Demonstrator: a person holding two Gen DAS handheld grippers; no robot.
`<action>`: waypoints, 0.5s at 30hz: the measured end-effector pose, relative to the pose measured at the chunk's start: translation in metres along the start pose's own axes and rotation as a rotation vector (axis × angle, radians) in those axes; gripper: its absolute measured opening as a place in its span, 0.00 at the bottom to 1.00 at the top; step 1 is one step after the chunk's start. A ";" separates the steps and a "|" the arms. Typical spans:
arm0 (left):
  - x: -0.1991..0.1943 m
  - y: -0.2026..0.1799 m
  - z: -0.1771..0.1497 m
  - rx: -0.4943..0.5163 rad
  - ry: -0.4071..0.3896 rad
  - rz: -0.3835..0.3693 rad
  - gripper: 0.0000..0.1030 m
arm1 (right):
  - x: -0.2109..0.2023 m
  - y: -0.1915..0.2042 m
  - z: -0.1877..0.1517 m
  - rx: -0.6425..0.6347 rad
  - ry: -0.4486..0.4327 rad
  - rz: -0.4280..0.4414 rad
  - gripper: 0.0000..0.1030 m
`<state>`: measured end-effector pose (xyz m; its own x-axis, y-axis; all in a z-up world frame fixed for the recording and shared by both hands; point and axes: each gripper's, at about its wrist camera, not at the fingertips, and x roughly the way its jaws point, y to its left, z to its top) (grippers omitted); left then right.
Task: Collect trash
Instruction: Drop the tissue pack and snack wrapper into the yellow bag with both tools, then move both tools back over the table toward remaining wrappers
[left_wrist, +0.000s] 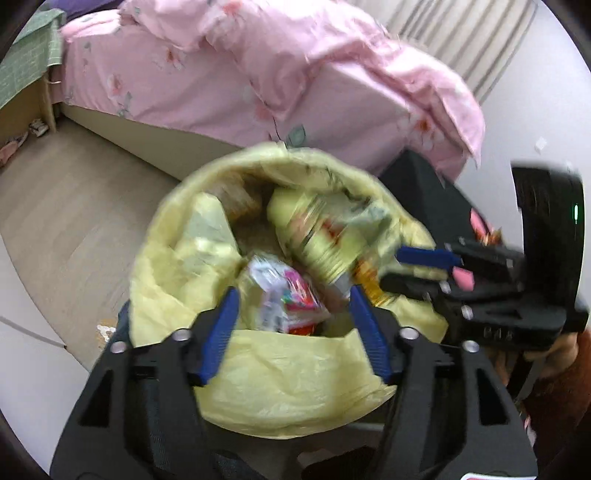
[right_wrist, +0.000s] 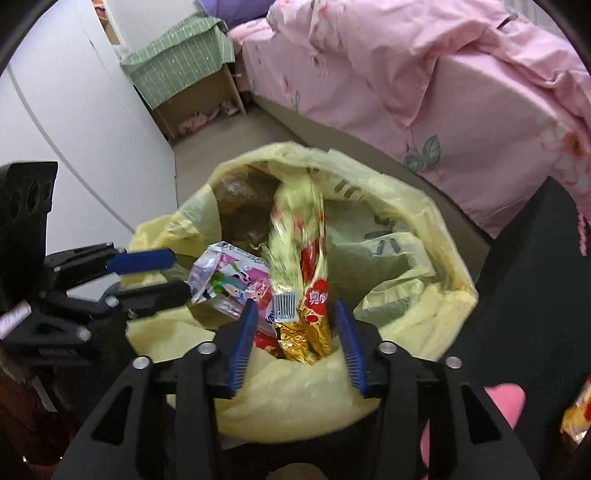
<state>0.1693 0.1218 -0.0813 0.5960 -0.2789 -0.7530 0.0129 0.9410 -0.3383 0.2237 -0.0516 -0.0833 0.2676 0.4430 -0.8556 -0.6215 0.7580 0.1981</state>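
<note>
Both tools are held over the yellow-lined trash bin (right_wrist: 424, 258) beside the pink bed (right_wrist: 443, 74). The left tool (left_wrist: 293, 314) and right tool (right_wrist: 295, 332) are spread wide, gripping nothing. A yellow snack wrapper (right_wrist: 299, 258) and cartoon packet (right_wrist: 229, 280) are seen inside the liner

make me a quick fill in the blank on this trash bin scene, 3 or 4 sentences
1. The bin is lined with a ____ plastic bag.
2. The left gripper and the right gripper both hover over the bin with their jaws ____.
3. The bed behind the bin is covered in ____ floral bedding.
4. The snack wrapper with the barcode lies ____ the bag.

Missing words: yellow; open; pink; inside
</note>
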 end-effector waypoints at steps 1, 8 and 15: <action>-0.006 0.002 0.002 -0.013 -0.021 0.009 0.63 | -0.009 0.002 -0.002 -0.002 -0.023 -0.016 0.48; -0.060 0.002 0.006 -0.049 -0.190 0.053 0.72 | -0.086 0.001 -0.030 0.058 -0.267 -0.130 0.48; -0.074 -0.053 -0.006 0.055 -0.243 -0.051 0.76 | -0.165 -0.003 -0.089 0.094 -0.411 -0.202 0.55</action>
<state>0.1191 0.0913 -0.0110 0.7689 -0.2785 -0.5756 0.0878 0.9376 -0.3364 0.1159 -0.1694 0.0150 0.6575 0.4206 -0.6252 -0.4624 0.8803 0.1059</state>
